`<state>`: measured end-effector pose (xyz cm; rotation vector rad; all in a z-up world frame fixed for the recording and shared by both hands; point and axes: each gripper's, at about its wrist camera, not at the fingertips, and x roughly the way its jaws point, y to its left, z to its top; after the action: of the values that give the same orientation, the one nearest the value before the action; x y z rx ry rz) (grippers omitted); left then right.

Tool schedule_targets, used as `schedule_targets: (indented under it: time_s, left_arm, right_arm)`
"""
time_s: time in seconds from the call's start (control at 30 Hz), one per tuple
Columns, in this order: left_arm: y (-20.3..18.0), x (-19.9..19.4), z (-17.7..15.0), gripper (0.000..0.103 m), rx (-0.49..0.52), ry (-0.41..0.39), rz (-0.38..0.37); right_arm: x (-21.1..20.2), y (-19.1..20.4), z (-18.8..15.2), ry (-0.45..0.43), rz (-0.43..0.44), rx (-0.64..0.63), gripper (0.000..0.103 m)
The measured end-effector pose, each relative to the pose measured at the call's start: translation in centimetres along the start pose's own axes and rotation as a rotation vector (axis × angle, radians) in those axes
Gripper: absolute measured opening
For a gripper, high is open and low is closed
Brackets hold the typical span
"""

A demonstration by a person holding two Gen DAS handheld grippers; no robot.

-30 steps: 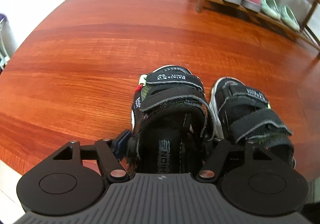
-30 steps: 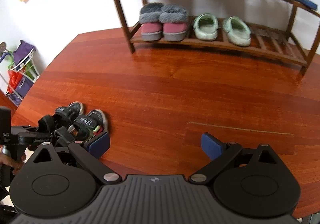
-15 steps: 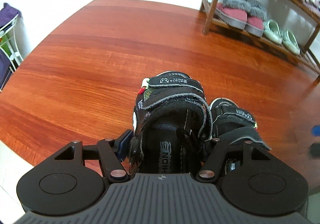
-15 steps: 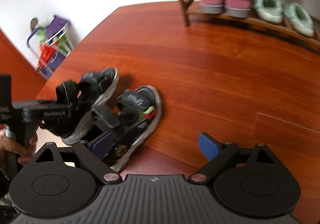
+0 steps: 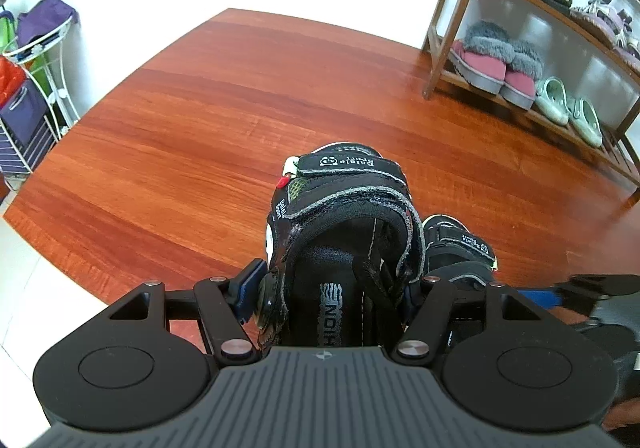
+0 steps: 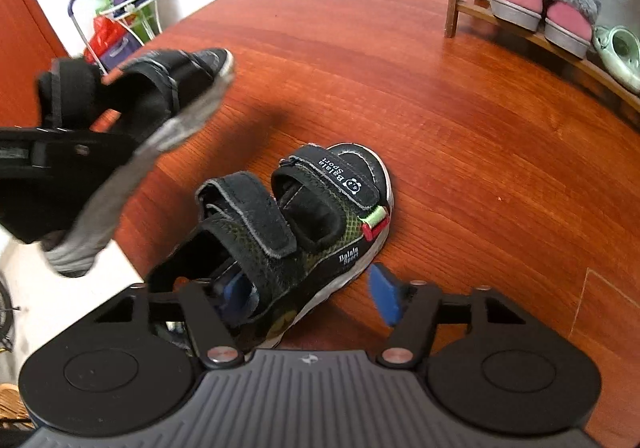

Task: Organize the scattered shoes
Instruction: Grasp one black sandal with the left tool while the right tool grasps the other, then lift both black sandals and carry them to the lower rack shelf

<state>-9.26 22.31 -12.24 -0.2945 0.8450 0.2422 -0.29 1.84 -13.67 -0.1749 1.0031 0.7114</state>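
My left gripper (image 5: pixel 326 288) is shut on the heel of a black strap sandal (image 5: pixel 344 224) and holds it lifted above the red wood floor; the lifted sandal also shows in the right wrist view (image 6: pixel 136 120). Its mate, a second black sandal (image 6: pixel 296 232), lies on the floor, and it peeks out behind the lifted one in the left wrist view (image 5: pixel 460 244). My right gripper (image 6: pixel 312 292) is open around the heel of the sandal on the floor, with its left blue pad inside the heel opening and its right pad outside the sole.
A wooden shoe rack (image 5: pixel 444 28) stands at the far right with pink fur-lined slippers (image 5: pixel 496 64), green clogs (image 5: pixel 568 108) and dark shoes on the upper shelf. A wire stand with bags (image 5: pixel 28 80) is at the far left. White tile borders the wood floor (image 5: pixel 224 96).
My left gripper has raised its sandal higher off the floor. My right gripper has moved in low over the second sandal, so that its fingers now straddle the heel.
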Motion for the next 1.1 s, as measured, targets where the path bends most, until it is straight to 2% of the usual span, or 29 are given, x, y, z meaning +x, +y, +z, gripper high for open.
schedule_targets:
  time_s: [0.1,0.13,0.17,0.23,0.3,0.4,0.53,0.63,0.97,1.1]
  left_arm:
    - [-0.1,-0.1,0.0,0.065,-0.004,0.002,0.007]
    - [-0.1,-0.1,0.0,0.065,-0.005,0.001,0.008]
    - [-0.1,-0.1,0.0,0.065,-0.006,0.001,0.008]
    - [-0.2,0.0,0.2,0.065,-0.008,0.002,0.005]
    - [-0.4,0.1,0.3,0.065,-0.006,0.001,0.004]
    - [-0.8,0.1,0.7,0.065,0.003,-0.005,-0.005]
    - [-2.1,0.2,1.6,0.065,0.023,-0.015,-0.023]
    - [-3.4,0.4,2.3,0.065,0.043,-0.019,-0.037]
    - [-9.3,1.5,3.9,0.065,0.084,-0.027,-0.083]
    - [-13.4,2.0,4.4,0.065,0.105,-0.033,-0.114]
  right_arm:
    - [0.6,0.4,0.1,-0.005,-0.019,-0.012,0.051]
    - [0.8,0.6,0.2,-0.007,-0.025,-0.016,0.042]
    - [1.0,0.7,0.2,-0.009,-0.031,-0.021,0.028]
    - [1.4,1.0,0.3,-0.012,-0.043,-0.029,0.012]
    - [1.6,1.2,0.4,-0.019,-0.053,-0.032,0.012]
    - [1.0,-0.8,0.4,-0.047,-0.06,-0.011,0.012]
    - [-1.2,-3.0,0.6,-0.098,-0.082,0.048,0.007]
    - [-2.9,-4.8,0.8,-0.135,-0.101,0.098,0.007]
    - [-8.1,-13.1,0.5,-0.226,-0.203,0.242,0.008]
    - [-10.2,-17.0,-0.2,-0.251,-0.24,0.284,0.008]
